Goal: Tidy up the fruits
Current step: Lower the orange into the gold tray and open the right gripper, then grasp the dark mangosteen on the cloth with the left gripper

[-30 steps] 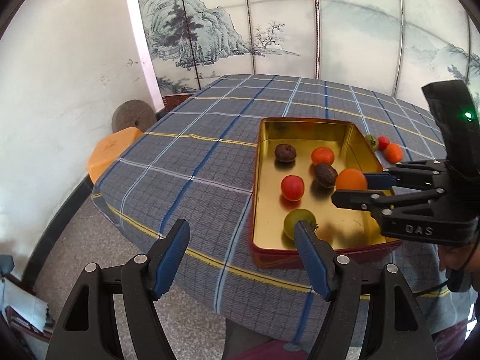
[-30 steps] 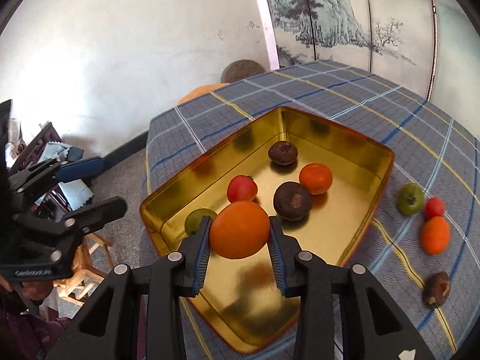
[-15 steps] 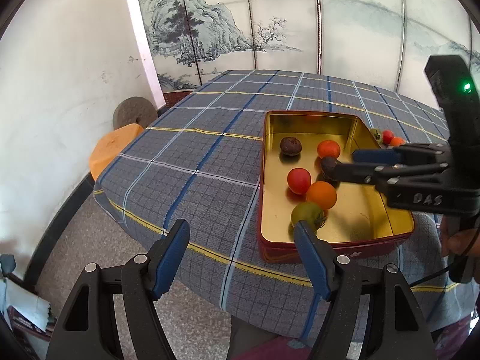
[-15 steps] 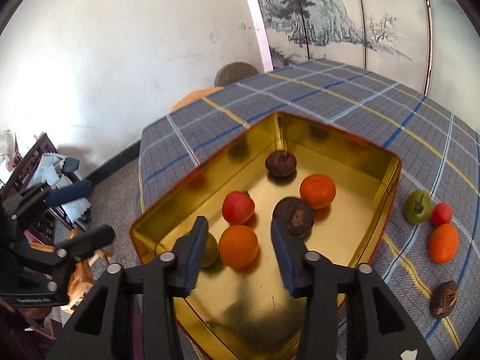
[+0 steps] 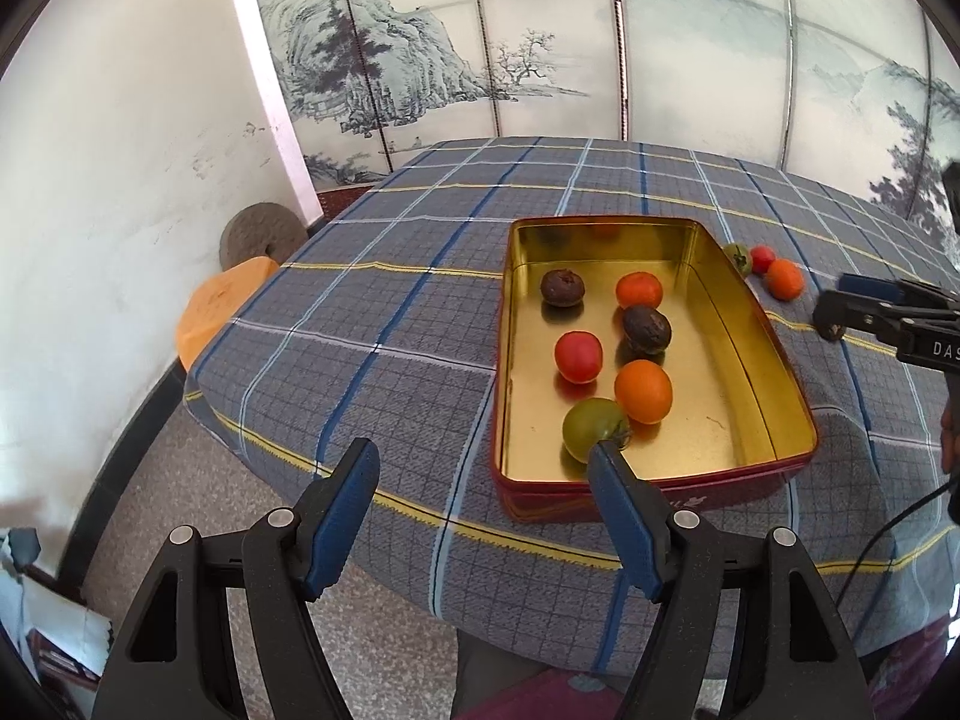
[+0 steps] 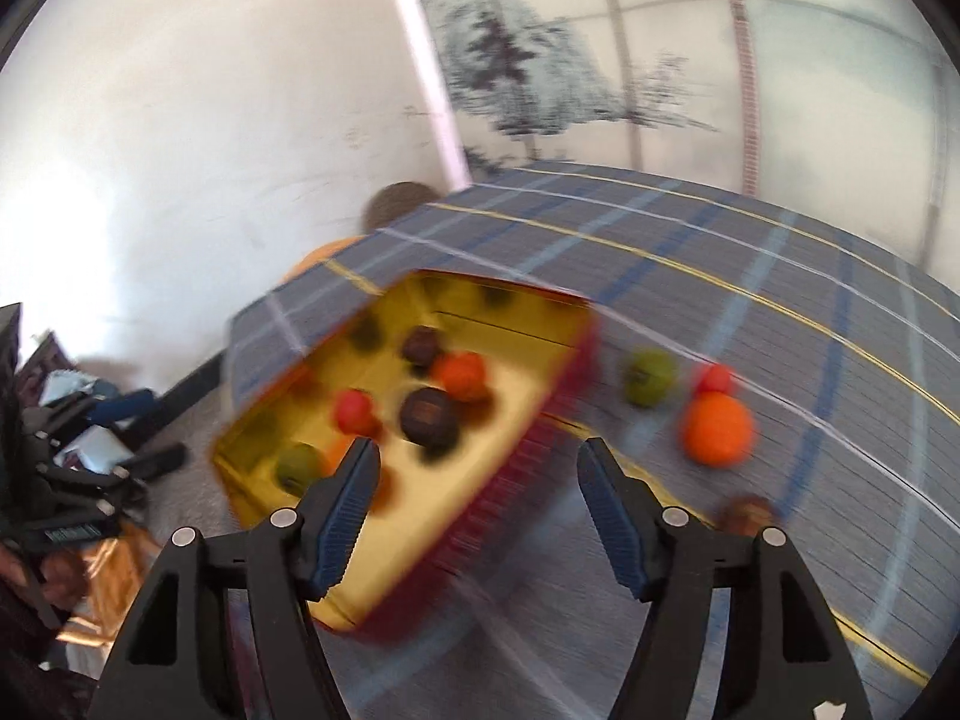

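A gold tin [image 5: 774, 360] with red outer walls stands on the plaid tablecloth. It holds two brown fruits, two orange ones, a red tomato [image 5: 578, 356] and a green tomato [image 5: 591, 427]. One orange fruit [image 5: 642, 390] lies beside the green tomato. My left gripper [image 5: 486, 474] hangs open and empty off the tin's near left corner. My right gripper [image 6: 477, 468] has its jaws opening with nothing between them, above the tin's [image 6: 516, 480] right wall. To its right, on the cloth, lie a green fruit [image 6: 648, 378], a red one [image 6: 714, 378], an orange one [image 6: 717, 429] and a brown one [image 6: 747, 510].
The table's near edge [image 5: 360, 480] drops to a speckled floor. An orange stool [image 5: 222, 306] and a round grey stone disc [image 5: 261, 237] stand at the white wall on the left. A painted screen [image 5: 540, 60] stands behind the table. The right wrist view is motion-blurred.
My right gripper let go of the orange fruit, which now lies in the tin, opened its jaws and swung right, off the tin. The left gripper stayed put.
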Demonstrator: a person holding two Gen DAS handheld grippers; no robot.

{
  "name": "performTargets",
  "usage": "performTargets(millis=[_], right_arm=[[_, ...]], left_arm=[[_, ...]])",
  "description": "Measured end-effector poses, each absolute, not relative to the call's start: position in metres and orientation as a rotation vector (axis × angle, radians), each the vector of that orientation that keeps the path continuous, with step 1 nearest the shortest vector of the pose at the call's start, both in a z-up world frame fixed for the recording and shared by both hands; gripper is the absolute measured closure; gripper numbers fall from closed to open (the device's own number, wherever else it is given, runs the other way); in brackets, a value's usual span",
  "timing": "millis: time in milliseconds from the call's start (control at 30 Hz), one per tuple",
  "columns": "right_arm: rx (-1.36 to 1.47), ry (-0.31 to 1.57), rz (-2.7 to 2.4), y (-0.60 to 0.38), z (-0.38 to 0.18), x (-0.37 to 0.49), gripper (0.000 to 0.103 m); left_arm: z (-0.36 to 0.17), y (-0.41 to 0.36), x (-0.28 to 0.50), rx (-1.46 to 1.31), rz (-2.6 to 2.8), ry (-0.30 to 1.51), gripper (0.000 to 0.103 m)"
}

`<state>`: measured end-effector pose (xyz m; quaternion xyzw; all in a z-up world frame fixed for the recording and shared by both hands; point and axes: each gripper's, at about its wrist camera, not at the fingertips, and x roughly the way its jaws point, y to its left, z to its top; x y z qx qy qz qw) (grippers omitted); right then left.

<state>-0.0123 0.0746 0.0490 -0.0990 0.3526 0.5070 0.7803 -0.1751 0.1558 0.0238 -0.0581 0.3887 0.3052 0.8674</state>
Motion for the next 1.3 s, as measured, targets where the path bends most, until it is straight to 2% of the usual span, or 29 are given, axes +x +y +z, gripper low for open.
performTargets(millis=[167, 367, 567, 667, 833, 1000, 1200, 1300], right_arm=[[-0.257, 0.791, 0.916, 0.024, 0.028, 0.019, 0.029], [-0.307, 0.828, 0.707, -0.036, 0.005, 0.057, 0.027], [-0.262, 0.867, 0.636, -0.076, -0.008, 0.081, 0.025], [-0.204, 0.858, 0.644, -0.087, -0.004, 0.086, 0.016], [-0.13, 0.858, 0.677, -0.097, -0.001, 0.092, 0.01], [-0.069, 0.864, 0.713, -0.103, 0.0, 0.092, 0.006], [-0.017, 0.832, 0.752, -0.109, 0.005, 0.089, 0.004], [-0.007, 0.828, 0.772, -0.11, 0.006, 0.088, 0.003]], left_arm=[[0.027, 0.147, -0.168, -0.084, 0.622, 0.819, 0.03], [0.04, 0.128, -0.148, -0.065, 0.498, 0.816, 0.03], [0.055, 0.104, -0.09, -0.158, 0.235, 0.836, 0.03], [0.051, 0.093, -0.048, -0.266, 0.105, 0.877, 0.03], [0.035, 0.073, 0.011, -0.306, 0.052, 0.904, 0.03], [0.005, 0.05, 0.069, -0.246, 0.056, 0.974, 0.03], [-0.013, 0.046, 0.095, -0.235, 0.11, 0.984, 0.031], [-0.027, 0.043, 0.106, -0.224, 0.114, 1.031, 0.044]])
